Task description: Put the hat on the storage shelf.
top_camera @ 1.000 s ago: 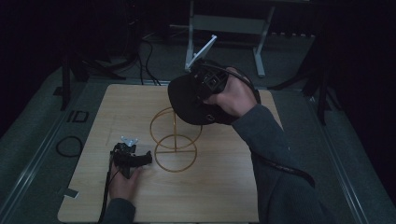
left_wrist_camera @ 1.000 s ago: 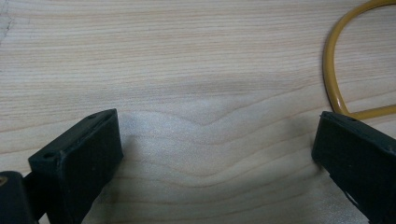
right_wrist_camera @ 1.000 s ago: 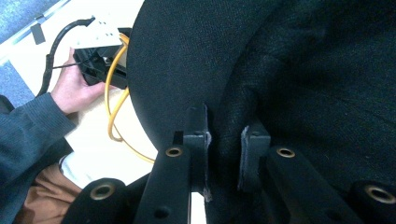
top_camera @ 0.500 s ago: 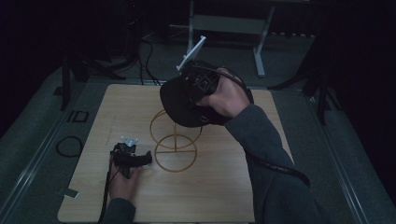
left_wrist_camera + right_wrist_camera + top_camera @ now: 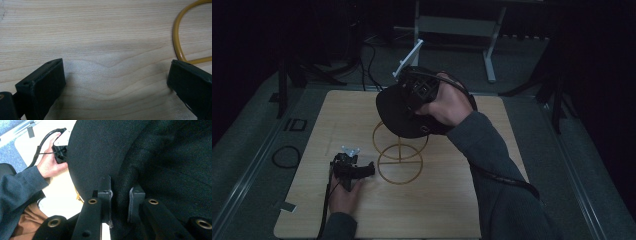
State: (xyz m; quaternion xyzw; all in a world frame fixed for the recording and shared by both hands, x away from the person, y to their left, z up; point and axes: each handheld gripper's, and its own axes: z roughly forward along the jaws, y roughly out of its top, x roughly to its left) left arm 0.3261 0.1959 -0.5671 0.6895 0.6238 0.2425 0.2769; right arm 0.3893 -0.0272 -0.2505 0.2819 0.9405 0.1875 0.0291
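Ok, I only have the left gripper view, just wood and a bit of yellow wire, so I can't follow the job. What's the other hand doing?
Observer: The right gripper is shut on a fold of a black hat.
Operator: Where is the hat?
Observer: In the air over the top ring of the yellow wire stand.
Operator: And my gripper?
Observer: The left gripper lies on the wooden table, jaws open, beside the stand's base ring.
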